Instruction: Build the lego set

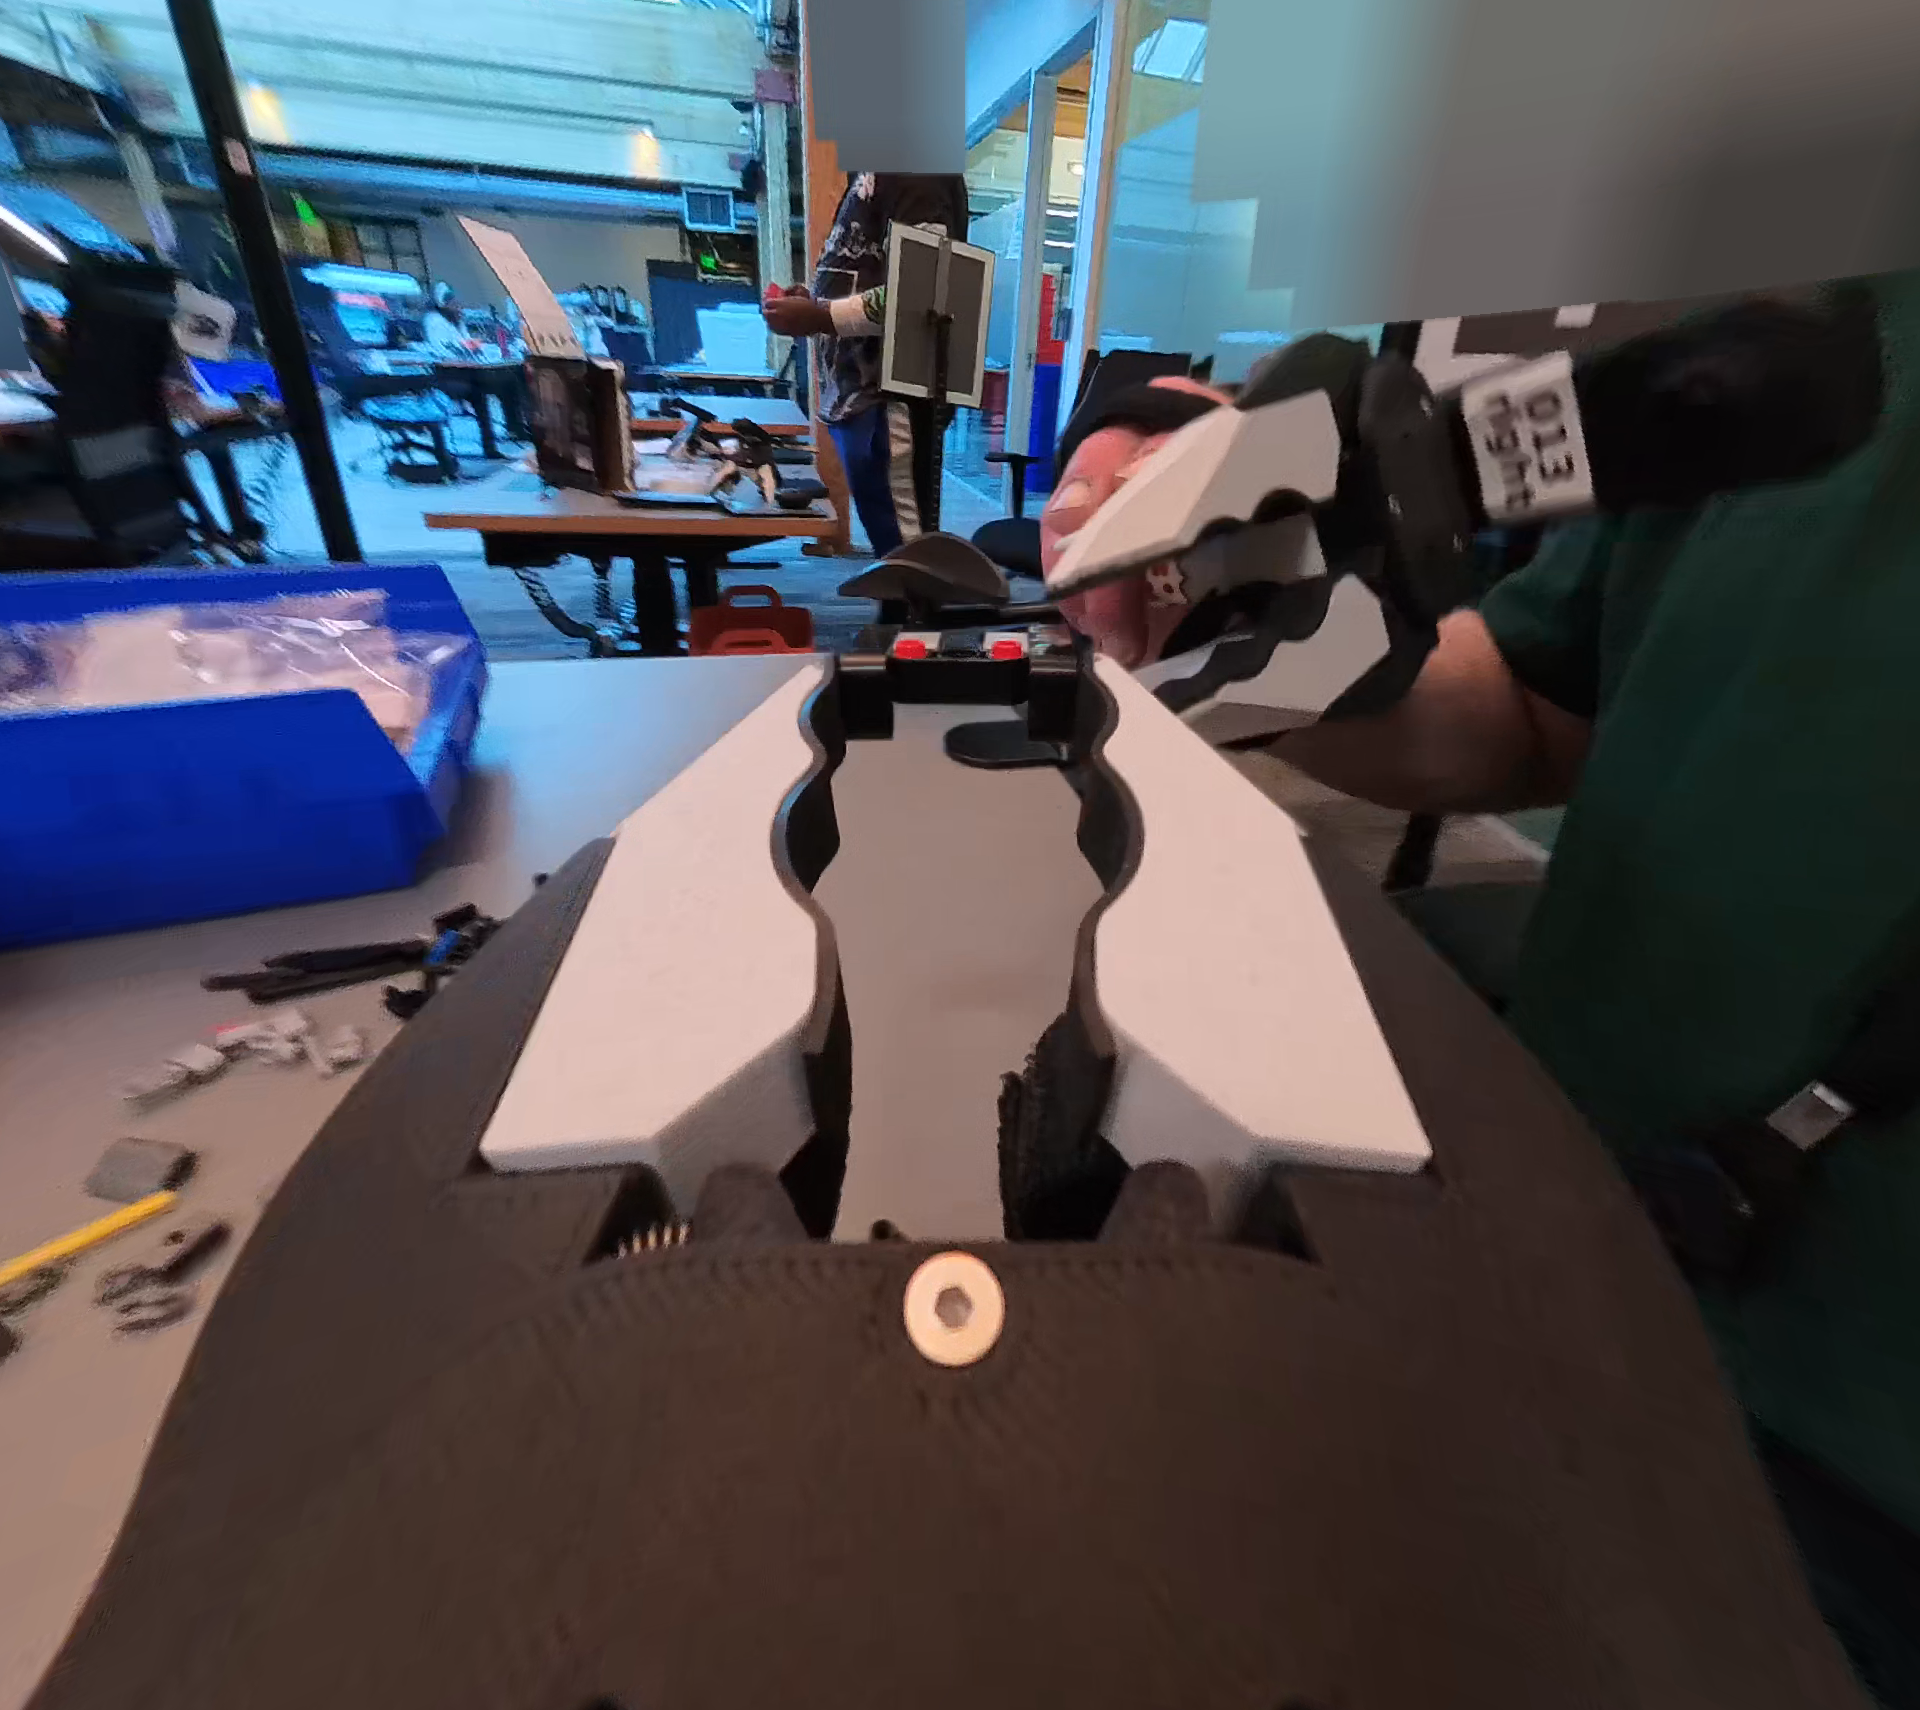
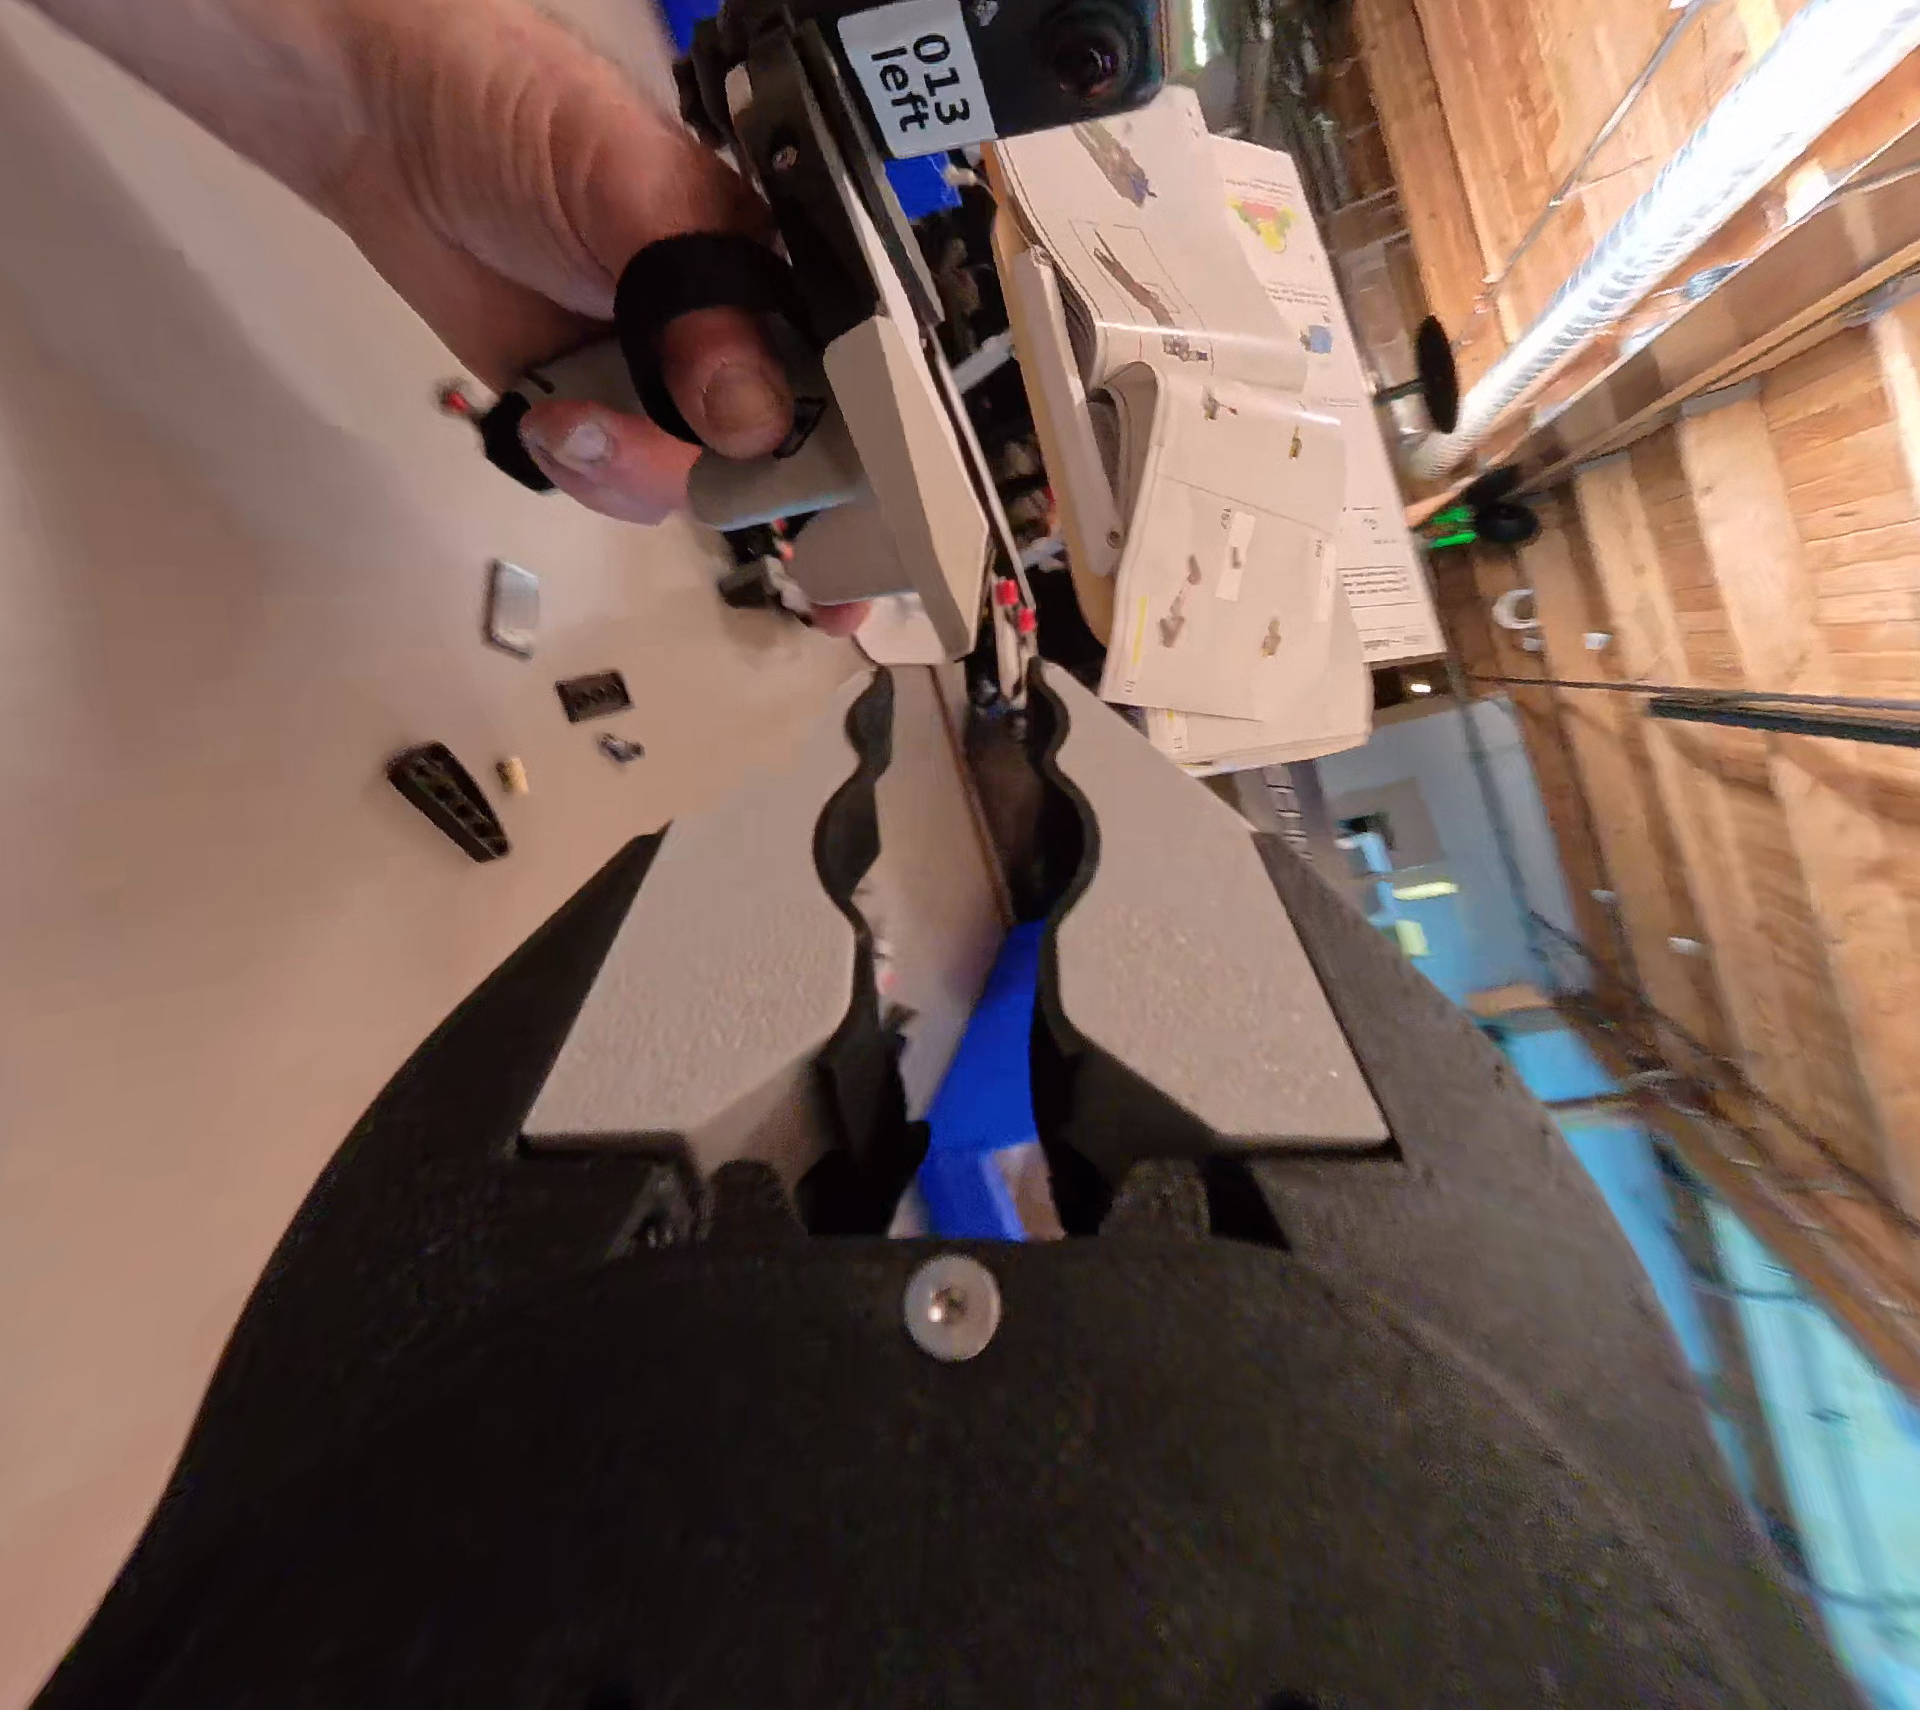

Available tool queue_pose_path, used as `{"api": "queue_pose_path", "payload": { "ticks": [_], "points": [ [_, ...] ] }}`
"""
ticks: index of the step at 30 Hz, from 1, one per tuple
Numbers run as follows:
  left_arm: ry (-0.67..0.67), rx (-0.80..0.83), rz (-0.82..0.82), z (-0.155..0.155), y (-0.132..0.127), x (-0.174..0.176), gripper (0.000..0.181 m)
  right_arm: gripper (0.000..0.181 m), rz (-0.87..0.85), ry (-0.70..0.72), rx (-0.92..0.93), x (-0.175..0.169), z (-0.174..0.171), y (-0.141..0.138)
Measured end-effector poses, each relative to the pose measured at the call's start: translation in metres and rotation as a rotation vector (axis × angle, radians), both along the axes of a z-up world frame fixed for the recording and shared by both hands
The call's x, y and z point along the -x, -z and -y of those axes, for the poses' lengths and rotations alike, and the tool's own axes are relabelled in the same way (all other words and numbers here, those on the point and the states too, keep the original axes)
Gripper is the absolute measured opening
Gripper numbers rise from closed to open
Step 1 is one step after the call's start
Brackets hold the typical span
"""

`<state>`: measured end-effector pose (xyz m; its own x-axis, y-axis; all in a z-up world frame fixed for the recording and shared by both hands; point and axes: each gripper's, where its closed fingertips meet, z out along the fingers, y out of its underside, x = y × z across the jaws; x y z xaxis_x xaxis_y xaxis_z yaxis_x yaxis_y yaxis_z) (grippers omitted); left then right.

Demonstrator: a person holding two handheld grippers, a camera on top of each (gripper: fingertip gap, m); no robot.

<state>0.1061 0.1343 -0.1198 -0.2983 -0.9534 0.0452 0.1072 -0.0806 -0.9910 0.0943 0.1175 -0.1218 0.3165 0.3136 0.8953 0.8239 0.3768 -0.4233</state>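
1. Black lego assembly (image 1: 961, 673) with red studs sits clamped crosswise between the left gripper (image 1: 961, 689) fingers, above the surface (image 1: 582, 756).
2. Right gripper (image 1: 1070, 564), up to its right, looks nearly closed; whether it holds anything, I cannot tell.

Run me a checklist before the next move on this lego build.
1. Left gripper clamps the black lego piece at both ends: ok.
2. Right gripper lined up near that piece: ok; whether it grips anything: cannot tell.
3. Instruction booklet lies open: ok.
4. Loose parts lie on the table, apart from both grippers: ok.
5. Blue bin sits off to the side, out of the way: ok.
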Motion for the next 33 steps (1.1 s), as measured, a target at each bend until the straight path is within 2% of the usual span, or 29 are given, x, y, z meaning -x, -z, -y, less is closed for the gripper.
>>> {"api": "queue_pose_path", "payload": {
  "ticks": [3, 7, 14, 20, 24, 27, 30, 33],
  "points": [
    [-0.040, -0.152, -0.027, 0.003, 0.001, 0.003, 0.042, 0.039, -0.178, -0.063, 0.166, -0.005, 0.002, -0.006],
    [-0.025, -0.234, -0.008, 0.014, -0.005, 0.007, 0.042, 0.055, -0.368, -0.136, 0.422, -0.009, -0.003, -0.006],
    [-0.011, -0.318, -0.039, 0.026, 0.001, 0.005, 0.042, 0.052, -0.433, -0.267, 0.625, 0.006, 0.001, 0.004],
    [-0.010, -0.331, -0.050, 0.027, 0.002, 0.006, 0.042, 0.046, -0.410, -0.272, 0.638, 0.007, 0.003, 0.005],
    [-0.004, -0.282, -0.050, 0.022, 0.001, 0.007, 0.042, 0.046, -0.427, -0.268, 0.633, 0.008, -0.002, 0.004],
    [-0.054, -0.219, -0.032, 0.007, -0.005, 0.011, 0.044, 0.039, -0.432, -0.211, 0.574, 0.003, -0.013, 0.001],
    [-0.082, -0.151, -0.015, -0.007, -0.011, 0.016, 0.041, 0.040, -0.363, -0.140, 0.491, 0.003, -0.025, 0.004],
    [-0.149, -0.138, -0.051, -0.021, -0.006, 0.015, 0.041, 0.040, -0.340, -0.093, 0.445, 0.007, -0.036, 0.007]
  ]
}}
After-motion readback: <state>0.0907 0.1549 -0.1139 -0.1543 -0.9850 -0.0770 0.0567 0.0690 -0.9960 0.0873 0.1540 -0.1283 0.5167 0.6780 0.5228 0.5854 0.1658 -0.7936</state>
